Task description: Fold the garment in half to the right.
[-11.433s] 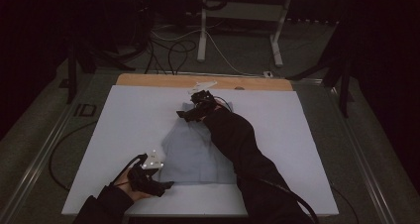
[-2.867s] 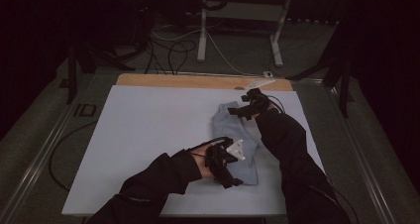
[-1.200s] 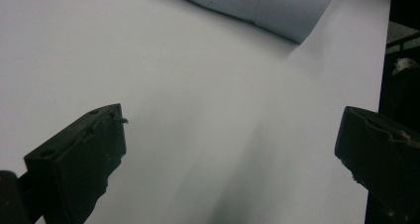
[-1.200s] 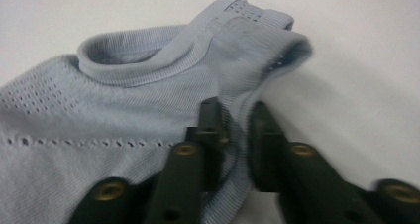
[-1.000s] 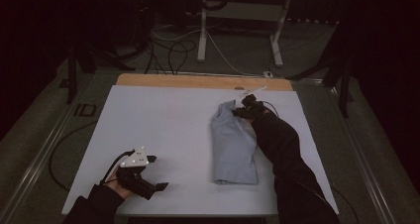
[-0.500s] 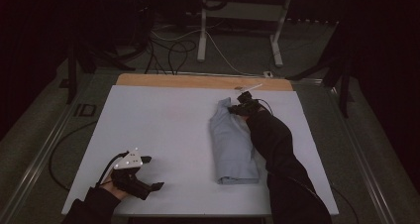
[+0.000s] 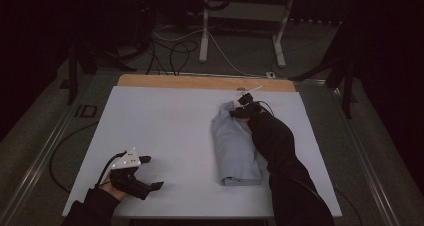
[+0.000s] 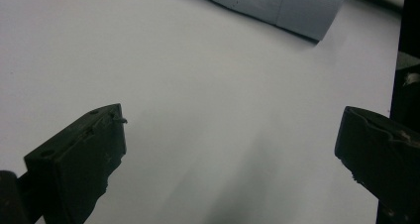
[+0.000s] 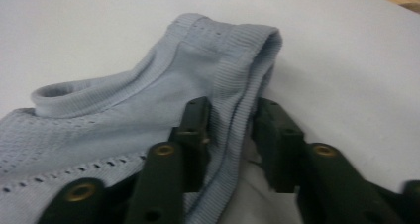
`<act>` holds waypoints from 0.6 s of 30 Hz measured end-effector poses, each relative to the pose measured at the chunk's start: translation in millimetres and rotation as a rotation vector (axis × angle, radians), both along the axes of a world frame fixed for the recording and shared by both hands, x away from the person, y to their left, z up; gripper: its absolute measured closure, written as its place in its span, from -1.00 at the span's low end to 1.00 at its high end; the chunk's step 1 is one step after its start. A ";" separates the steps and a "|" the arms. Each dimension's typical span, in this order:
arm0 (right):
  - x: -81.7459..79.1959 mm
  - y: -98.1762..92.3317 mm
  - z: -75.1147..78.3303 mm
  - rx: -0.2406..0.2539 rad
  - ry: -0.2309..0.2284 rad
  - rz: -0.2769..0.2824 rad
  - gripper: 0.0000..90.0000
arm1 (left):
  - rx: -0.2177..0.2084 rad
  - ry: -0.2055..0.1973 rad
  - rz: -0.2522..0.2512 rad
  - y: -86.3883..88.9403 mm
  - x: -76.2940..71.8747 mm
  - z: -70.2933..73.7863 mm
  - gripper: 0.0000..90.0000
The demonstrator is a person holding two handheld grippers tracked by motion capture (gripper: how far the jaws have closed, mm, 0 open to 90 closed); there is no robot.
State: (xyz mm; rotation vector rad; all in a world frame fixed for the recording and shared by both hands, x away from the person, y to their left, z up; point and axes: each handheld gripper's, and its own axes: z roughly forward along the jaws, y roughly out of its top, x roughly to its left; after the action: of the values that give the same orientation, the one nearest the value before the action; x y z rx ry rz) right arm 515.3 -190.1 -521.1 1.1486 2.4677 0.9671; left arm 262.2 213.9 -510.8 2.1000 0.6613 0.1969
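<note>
A light blue knit garment lies folded into a narrow strip on the white table, right of centre. My right gripper sits at the garment's far end. In the right gripper view the garment's ribbed hem runs between the jaws of the right gripper; they have just been opening and stand apart, no longer pinching the cloth. My left gripper rests near the front left corner, wide open. In the left gripper view the left gripper has bare tabletop between its jaws, with the folded garment farther off.
A wooden strip borders the table's far edge. Cables and a white stand are on the dark floor beyond. The person's dark right sleeve lies along the garment's right side.
The garment has gone from spread flat to folded lengthwise. The left gripper has left it and drawn back to the front left corner. The right gripper's jaws have parted at the hem.
</note>
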 end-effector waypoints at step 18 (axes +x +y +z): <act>-25.8 -11.4 23.6 0.096 -0.016 0.079 -0.65 | -0.002 -0.010 -0.001 0.7 -0.9 1.4 -0.99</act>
State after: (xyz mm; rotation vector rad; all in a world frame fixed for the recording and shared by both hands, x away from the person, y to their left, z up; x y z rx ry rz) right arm 489.5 -201.5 -497.4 1.0748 2.4957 1.1228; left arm 261.3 214.6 -509.4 2.0961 0.6549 0.2059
